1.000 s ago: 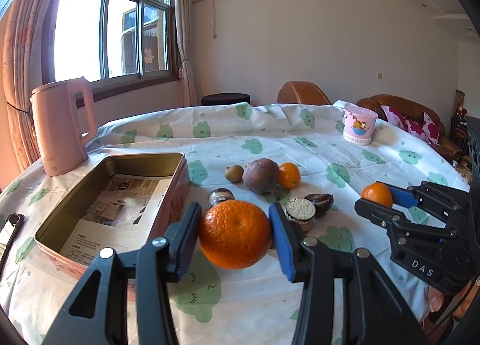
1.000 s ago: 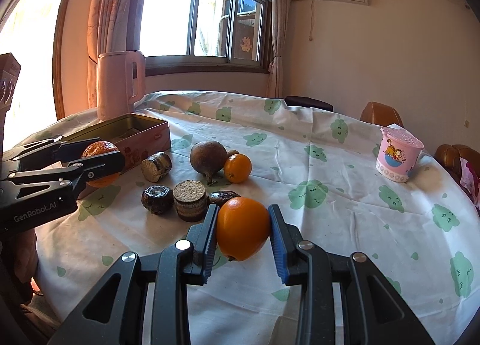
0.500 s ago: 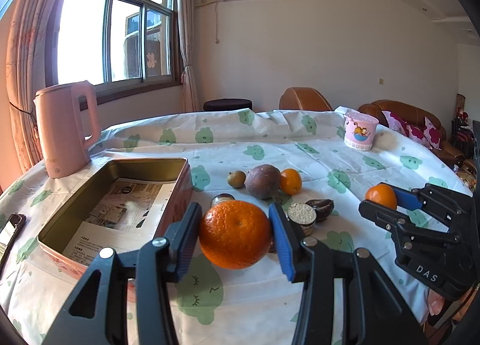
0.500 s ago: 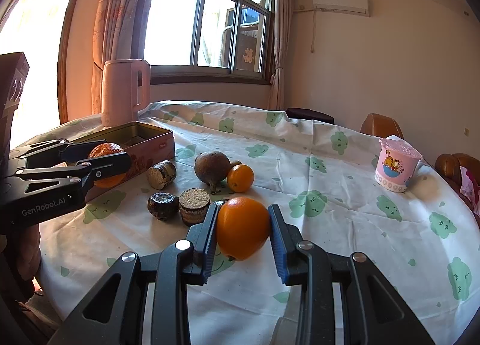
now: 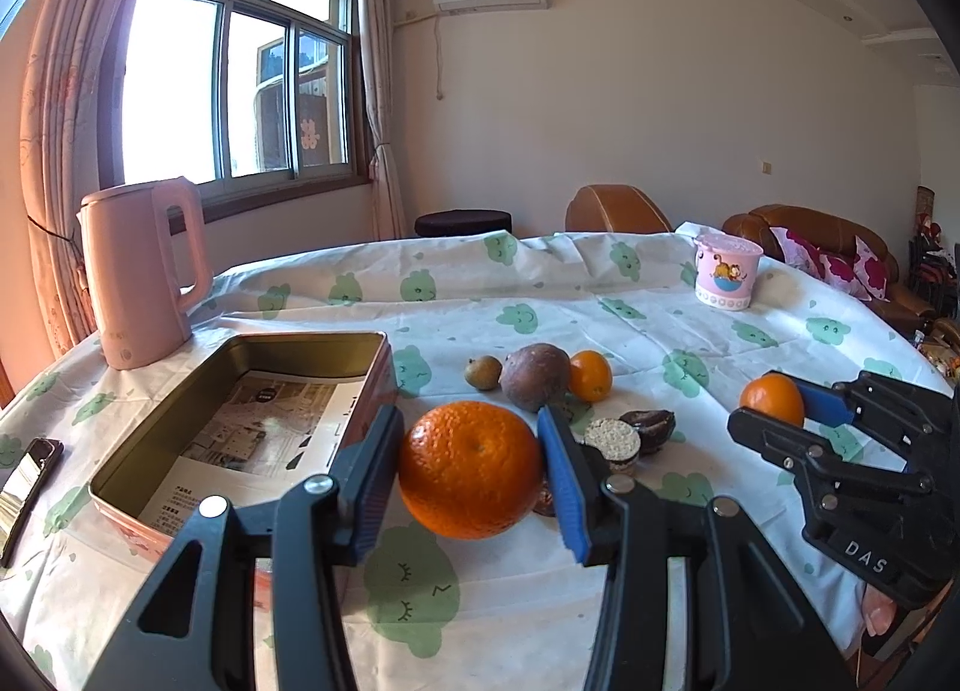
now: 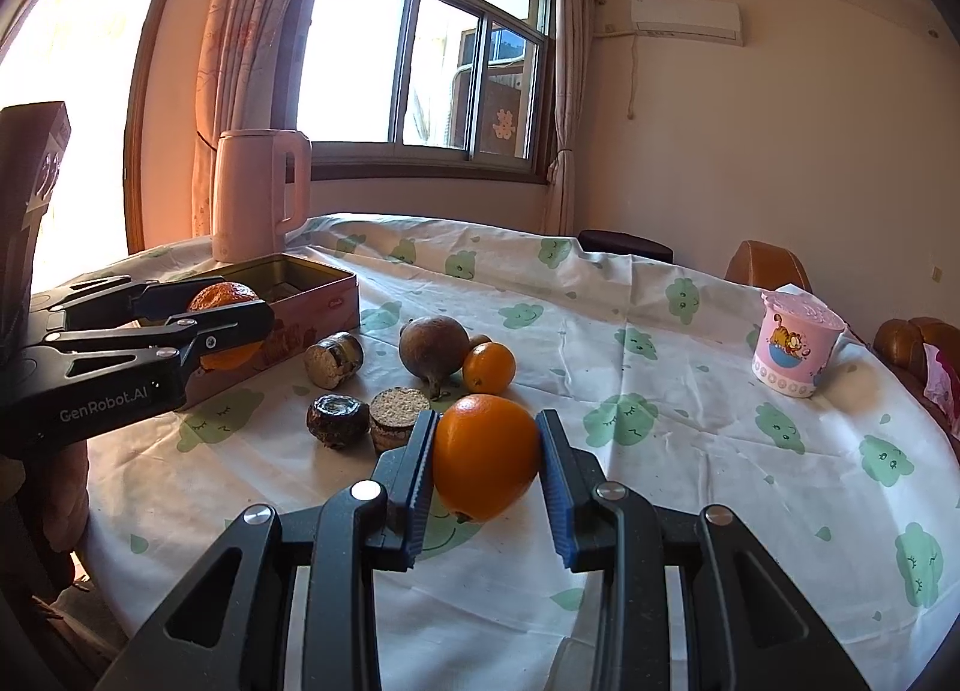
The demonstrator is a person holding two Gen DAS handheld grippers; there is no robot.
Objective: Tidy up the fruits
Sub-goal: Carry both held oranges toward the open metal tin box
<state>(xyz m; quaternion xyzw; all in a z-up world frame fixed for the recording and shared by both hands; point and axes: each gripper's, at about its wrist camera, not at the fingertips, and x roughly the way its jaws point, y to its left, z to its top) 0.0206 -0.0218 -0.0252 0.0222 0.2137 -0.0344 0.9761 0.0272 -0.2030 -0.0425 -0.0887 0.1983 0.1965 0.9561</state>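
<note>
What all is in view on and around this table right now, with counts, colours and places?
tin box: one, gold inside, paper-lined, table left
kettle: one, pink, behind tin box
phone: one, dark, left edge
cup: one, pink cartoon print, far right
brown fruit: one, table centre
loose orange: one, beside brown fruit
small pear-like fruit: one, green-brown
round snacks: four, brown, centre
tablecloth: white, green clouds
sofa: brown, background
left tongs: gripping rough orange
right tongs: gripping smooth orange

Both wrist views look low and close across the table [image 5: 600, 295], sharing its fruit cluster [image 6: 433, 353].
</note>
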